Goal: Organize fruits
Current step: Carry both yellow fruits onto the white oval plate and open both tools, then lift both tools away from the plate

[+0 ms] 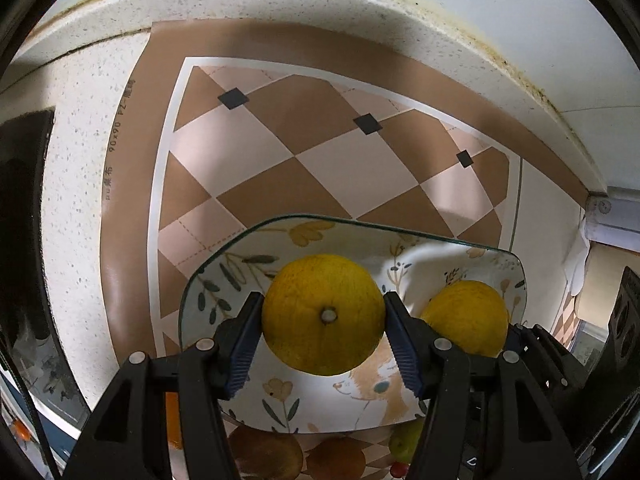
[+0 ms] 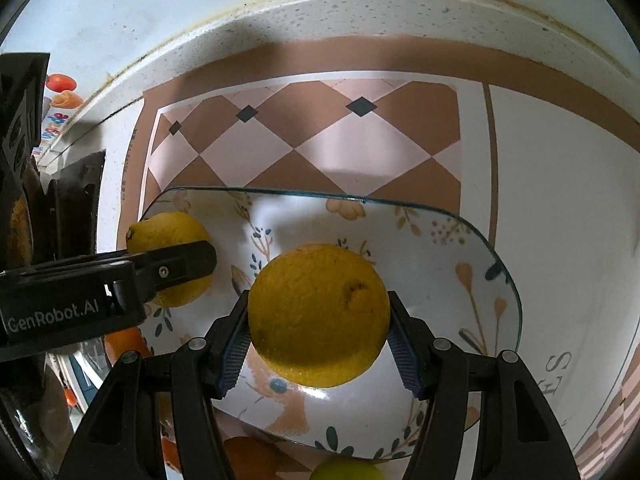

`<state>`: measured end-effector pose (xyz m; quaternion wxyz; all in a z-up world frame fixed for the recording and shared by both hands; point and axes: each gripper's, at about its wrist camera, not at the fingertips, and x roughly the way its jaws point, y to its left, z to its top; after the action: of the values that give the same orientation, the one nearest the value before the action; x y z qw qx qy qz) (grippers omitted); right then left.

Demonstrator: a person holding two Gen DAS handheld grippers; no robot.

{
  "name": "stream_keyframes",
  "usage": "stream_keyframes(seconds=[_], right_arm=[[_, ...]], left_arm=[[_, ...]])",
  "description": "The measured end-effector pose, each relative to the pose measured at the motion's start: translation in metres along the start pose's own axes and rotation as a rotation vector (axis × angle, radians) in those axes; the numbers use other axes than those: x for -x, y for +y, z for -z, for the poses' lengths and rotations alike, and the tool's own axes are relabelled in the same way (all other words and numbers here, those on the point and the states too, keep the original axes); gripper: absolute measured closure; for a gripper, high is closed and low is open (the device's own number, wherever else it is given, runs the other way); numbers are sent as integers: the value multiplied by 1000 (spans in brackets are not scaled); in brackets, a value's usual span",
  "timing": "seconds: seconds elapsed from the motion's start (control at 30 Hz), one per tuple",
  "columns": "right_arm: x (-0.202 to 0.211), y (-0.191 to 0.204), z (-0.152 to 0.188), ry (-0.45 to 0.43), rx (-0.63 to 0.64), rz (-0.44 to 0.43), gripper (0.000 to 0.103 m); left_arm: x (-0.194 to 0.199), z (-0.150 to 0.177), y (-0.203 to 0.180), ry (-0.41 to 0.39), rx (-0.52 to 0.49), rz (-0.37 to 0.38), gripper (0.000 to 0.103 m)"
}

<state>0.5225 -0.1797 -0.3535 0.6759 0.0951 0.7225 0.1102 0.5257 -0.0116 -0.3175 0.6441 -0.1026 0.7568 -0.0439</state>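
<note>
Yellow round lemons [image 1: 323, 314] [image 2: 319, 314] sit clamped in my left gripper [image 1: 324, 316] and right gripper [image 2: 319, 320], poised over the floral ceramic plate [image 2: 460, 248] for setting down.

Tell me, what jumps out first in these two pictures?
Two bright yellow fruits, each pinched between black gripper fingers: the left gripper holds one yellow fruit, the right gripper holds the other yellow fruit. Both hang over a flowery glass plate. Under it lies a brown and pink chequered mat on a speckled counter.
</note>
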Motion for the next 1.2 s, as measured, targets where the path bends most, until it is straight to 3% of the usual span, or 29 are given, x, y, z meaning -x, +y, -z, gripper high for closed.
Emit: stream_keyframes(seconds=[0.07,0.13,0.27,0.37,0.53,0.9,1.2], right_arm=[[1,-2,-2,3,-5,-2,35],[3,-3,-4,-4,-18,-11,16],[8,-8,-5,-8,-30,-16,14],[18,-15,-2,-27,-47,-6,9],[39,-20,14,-72,-62,41,8],[82,-7,89,-172,-57,191,8],[124,20,150,-279,-24,252,8]], left_arm=[[2,-2,4,2,15,4,46],[2,-3,4,3,29,13,45],[9,-5,6,-29,29,32,27],[16,-1,10,-53,21,17,20],[29,7,13,-102,-8,-38,18],[77,85,22,-329,-86,-197,18],[92,145,8,-465,-120,-230,18]])
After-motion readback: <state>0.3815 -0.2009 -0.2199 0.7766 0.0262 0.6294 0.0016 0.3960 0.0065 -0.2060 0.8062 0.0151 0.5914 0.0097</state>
